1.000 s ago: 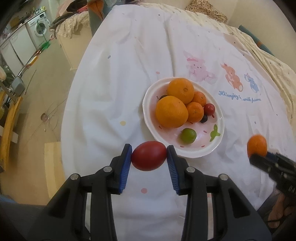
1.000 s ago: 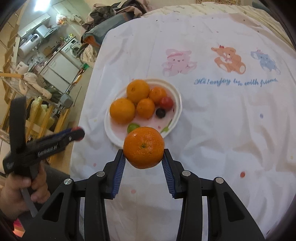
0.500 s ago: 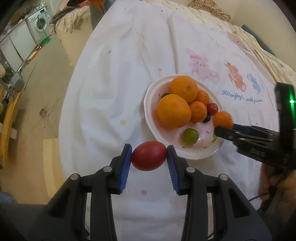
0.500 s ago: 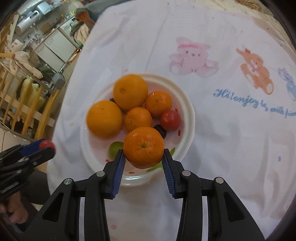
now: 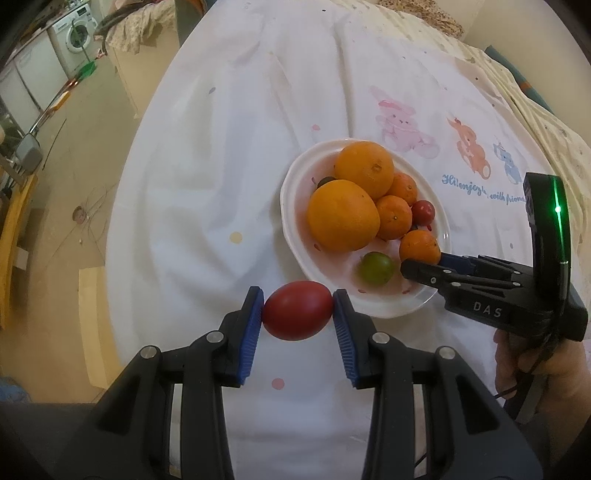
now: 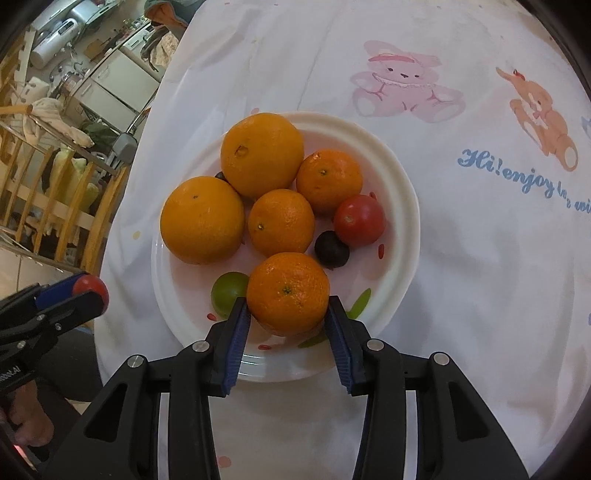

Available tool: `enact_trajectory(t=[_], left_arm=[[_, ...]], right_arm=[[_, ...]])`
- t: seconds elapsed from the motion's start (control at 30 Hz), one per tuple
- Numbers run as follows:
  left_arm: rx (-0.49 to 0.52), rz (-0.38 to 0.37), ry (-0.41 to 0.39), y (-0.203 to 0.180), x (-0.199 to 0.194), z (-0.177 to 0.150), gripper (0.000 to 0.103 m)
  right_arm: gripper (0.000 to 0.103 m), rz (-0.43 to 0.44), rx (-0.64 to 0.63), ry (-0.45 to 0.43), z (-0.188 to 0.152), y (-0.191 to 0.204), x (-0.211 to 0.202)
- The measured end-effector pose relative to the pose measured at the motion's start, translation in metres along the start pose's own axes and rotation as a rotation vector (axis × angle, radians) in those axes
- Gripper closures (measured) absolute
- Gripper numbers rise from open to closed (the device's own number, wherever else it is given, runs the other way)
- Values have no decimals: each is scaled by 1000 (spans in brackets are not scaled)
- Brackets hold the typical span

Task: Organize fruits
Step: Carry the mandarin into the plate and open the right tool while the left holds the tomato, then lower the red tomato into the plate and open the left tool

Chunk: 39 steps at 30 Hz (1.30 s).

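Note:
My left gripper is shut on a red oval tomato, held above the cloth just in front of the white plate. My right gripper is shut on a small orange mandarin and holds it low over the near part of the plate, beside a green fruit. The plate holds two big oranges, two mandarins, a small red tomato and a dark berry. The right gripper also shows in the left wrist view.
The plate sits on a table under a white cloth printed with animals and blue writing. The table's left edge drops to the floor. Washing machines stand far left. Wooden railings show at the left of the right wrist view.
My right gripper has carried the mandarin from the table's right side in over the plate and lowered it. My left gripper has stayed nearly still with the tomato.

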<state>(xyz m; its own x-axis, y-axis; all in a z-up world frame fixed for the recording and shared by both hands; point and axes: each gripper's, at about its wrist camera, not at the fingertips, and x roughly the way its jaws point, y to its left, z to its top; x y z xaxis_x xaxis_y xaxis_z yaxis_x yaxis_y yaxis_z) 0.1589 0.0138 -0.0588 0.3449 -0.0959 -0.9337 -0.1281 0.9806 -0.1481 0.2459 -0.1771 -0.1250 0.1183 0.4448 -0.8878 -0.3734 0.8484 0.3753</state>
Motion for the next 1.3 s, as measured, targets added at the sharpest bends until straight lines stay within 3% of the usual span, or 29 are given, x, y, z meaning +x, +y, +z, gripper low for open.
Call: enact_trajectory(t=[0.07,0.17,0.2,0.43,0.6,0.97,1.3], left_arm=[[1,0,1,1,0,0,69],[-2,3,1,3,0,1,69],[-3,4,0,3,0,1,69],[-12,12,-20,6,-2,3,69],[-9,11,-36,6,-6,2,69],[23,1,-46,-2,-5,1,69],[138,-21,-115,-48,3,45,69]], right_arm=[[56,11,9,5,0,-1,-2],[35,26,14,-11,0,-1,-8],[32,11,9,-18,0,0,-11],[32,1,70,-99,-13,-8,-49],[20,-6,125,-180,-26,-9,-82],[17,31,320,-261,-53,-24,-108],[17,43,352,-283,-52,-34,-116]])
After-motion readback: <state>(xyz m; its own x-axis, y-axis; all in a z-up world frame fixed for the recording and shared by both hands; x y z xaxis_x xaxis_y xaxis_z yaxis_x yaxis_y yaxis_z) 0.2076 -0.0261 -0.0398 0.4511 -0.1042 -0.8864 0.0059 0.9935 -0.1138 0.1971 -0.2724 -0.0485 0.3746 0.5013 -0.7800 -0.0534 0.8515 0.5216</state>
